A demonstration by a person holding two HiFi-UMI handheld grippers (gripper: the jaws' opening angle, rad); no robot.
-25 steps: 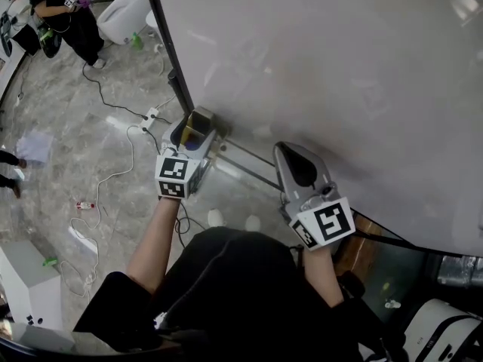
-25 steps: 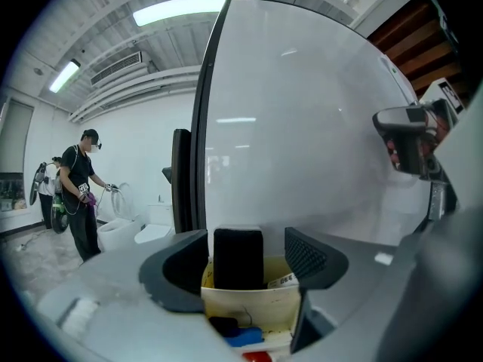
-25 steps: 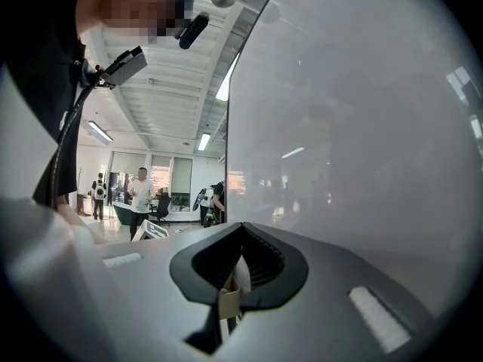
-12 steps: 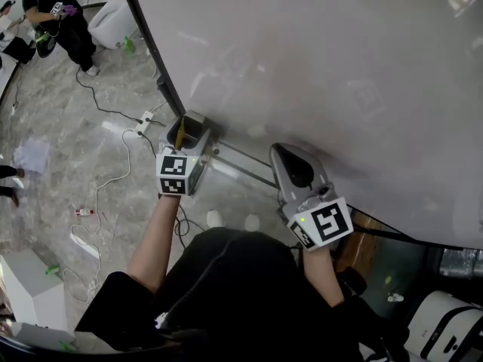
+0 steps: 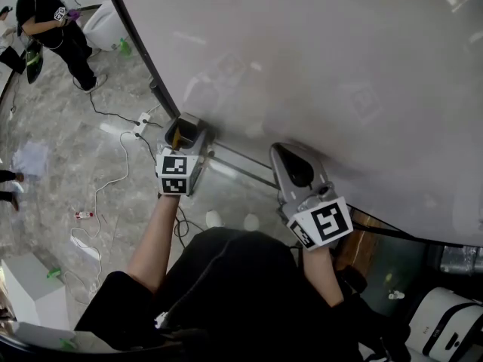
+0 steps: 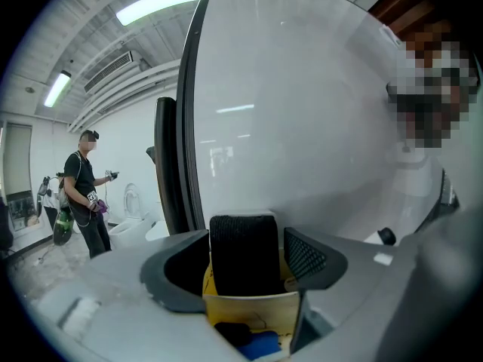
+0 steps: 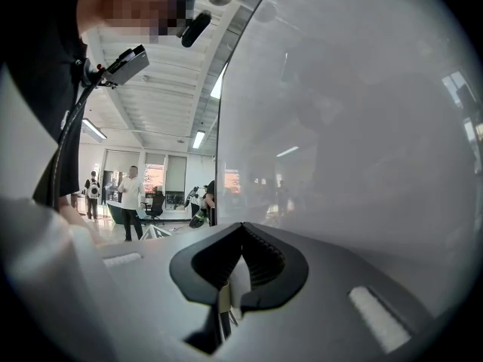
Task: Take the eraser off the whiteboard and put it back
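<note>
The left gripper (image 6: 247,241) is clamping the eraser (image 6: 241,261), a yellow block with a black felt pad, which is standing upright between the two dark jaws; the jaws are sitting apart by the eraser's width. In the head view this left gripper (image 5: 183,131) is holding the eraser (image 5: 178,136) at the lower left corner of the whiteboard (image 5: 324,59), just beside the board's dark frame (image 5: 133,46). Whether the felt is touching the board surface cannot be told. The right gripper (image 7: 242,232) is holding nothing, its ribbed jaws meeting at their tips. In the head view the right gripper (image 5: 282,151) is pointing at the lower edge of the whiteboard, to the right of the left gripper and apart from it. Each gripper is carrying a marker cube (image 5: 173,176) at its rear, nearer the person than the board. The whiteboard (image 6: 302,119) is filling most of both gripper views, blank and glossy, reflecting ceiling lights. To the left of the whiteboard, cables (image 5: 113,173) are trailing across the grey marble floor (image 5: 53,111). Well away from the board's left edge, a person in black (image 5: 54,19) is standing.
</note>
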